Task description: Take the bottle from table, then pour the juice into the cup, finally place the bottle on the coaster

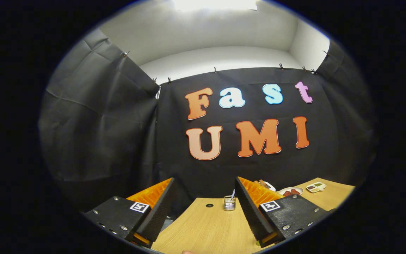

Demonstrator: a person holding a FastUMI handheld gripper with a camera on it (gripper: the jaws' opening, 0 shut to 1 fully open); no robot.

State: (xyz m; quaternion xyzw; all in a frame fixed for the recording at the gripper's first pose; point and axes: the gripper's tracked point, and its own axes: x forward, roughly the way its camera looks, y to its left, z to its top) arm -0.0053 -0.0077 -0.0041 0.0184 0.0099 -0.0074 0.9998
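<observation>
Held above a light wooden table [206,229], gripper [204,208] with its two fingers spread wide apart, nothing pinched between them. Far beyond the fingertips, near the table's far edge: one small clear glass cup [229,203], ribbed, with a thin white stick or straw leaning in it. Just left of the cup, one small dark round hole [209,205] in the tabletop. Off to the far right, past the right finger: one white plate [290,191] of reddish-brown food and one small white tray [316,187] with greenish contents. Partly hidden behind the right finger, one more white dish [268,185], contents unclear.
</observation>
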